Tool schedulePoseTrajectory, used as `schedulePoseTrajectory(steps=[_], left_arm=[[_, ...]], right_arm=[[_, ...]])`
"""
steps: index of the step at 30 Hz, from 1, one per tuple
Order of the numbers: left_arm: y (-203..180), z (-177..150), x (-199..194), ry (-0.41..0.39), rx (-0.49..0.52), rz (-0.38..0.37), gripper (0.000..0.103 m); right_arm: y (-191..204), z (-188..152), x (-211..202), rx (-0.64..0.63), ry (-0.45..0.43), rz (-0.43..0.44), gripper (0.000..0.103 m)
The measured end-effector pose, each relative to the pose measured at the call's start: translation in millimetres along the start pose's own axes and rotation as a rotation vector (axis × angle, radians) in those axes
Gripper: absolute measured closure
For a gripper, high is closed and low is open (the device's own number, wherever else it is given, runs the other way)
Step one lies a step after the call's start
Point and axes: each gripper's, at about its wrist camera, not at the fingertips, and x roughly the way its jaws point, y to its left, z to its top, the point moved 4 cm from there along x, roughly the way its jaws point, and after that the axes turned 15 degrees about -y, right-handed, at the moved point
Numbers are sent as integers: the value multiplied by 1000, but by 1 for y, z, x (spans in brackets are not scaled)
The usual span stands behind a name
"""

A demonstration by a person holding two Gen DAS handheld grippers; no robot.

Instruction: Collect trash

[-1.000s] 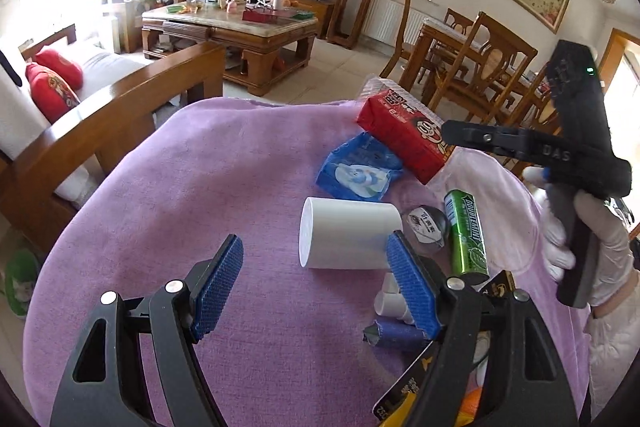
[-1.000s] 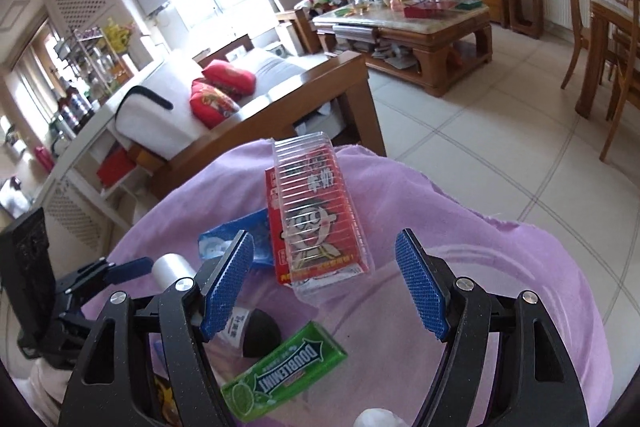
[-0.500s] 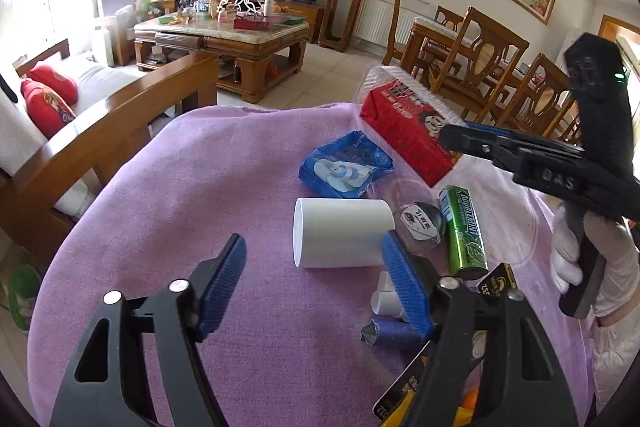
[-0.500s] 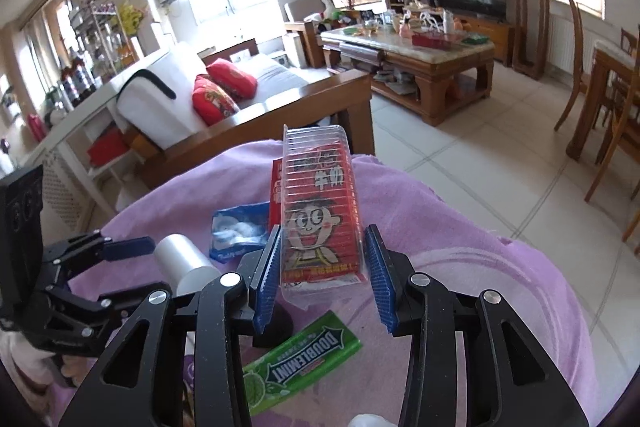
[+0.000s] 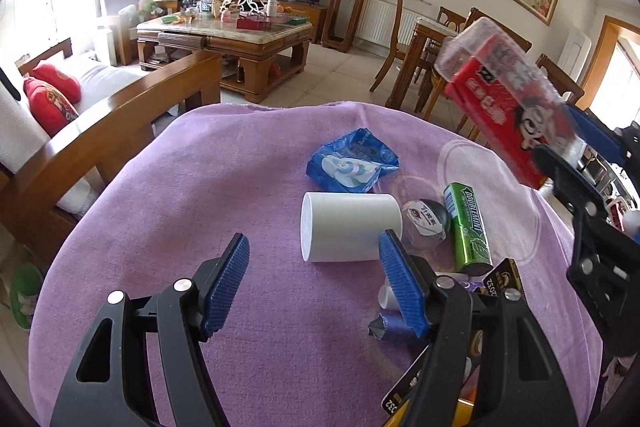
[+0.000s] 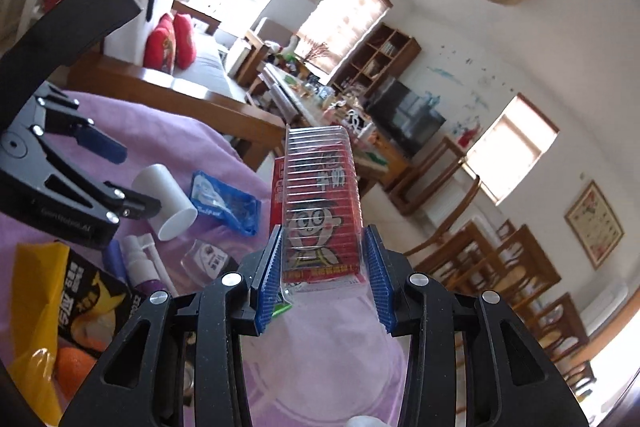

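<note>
Right hand-held gripper pinching the red snack pack clear above the purple-clothed worktop; left hand-held gripper, spread and empty, is the nearer to the white paper cup lying crosswise just ahead.

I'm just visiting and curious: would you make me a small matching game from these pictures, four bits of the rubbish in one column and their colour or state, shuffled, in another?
Things:
1. red snack pack
2. white cup
3. Doublemint gum pack
4. blue wrapper

States:
A. crumpled, flat on the purple cloth
B. green, lying beside a small dark lid
C. lifted off the table, clamped in the right gripper
D. on its side, just ahead of the open left gripper

Pairs: 1-C, 2-D, 3-B, 4-A
</note>
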Motion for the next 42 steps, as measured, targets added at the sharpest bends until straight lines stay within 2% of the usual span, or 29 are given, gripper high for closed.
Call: schedulePoseTrajectory(steps=[4,7,13,17,21,25,28,29,31,34,37,39,42], left_arm=[[1,0,-1,-3,1,-3,36],[0,0,-3,-9,-8,-20,36],[-13,6,-26,-93,-5,-126,36],[-28,7,-26,-82,-15,-200,36],[-59,1,-24,-57,66,-261,36],[-85,-9,-21,-14,140,-294,36],[-98,-16,-26,-9,197,-296,36],[-101,-19,-26,-4,212,-294,36],[-103,-22,-25,10,206,-302,36],[-105,-23,-25,21,189,-306,36],[-115,-21,-25,33,194,-325,36],[-126,-22,-21,46,233,-318,36],[-140,-28,-10,79,295,-280,36]], right_arm=[[-2,-5,-16,-29,5,-27,63],[0,-10,-27,-23,23,-5,63],[9,-33,-52,-8,69,35,63],[20,-51,-76,-28,87,59,63],[27,-73,-99,-39,120,89,62],[32,-87,-115,-13,147,162,59],[27,-92,-123,96,164,250,57],[23,-91,-123,138,170,265,46],[4,-92,-119,287,180,281,31],[-35,-99,-107,592,203,308,31],[-70,-128,-94,940,248,354,31],[-78,-139,-89,1048,274,345,34],[-84,-154,-86,1099,303,312,37]])
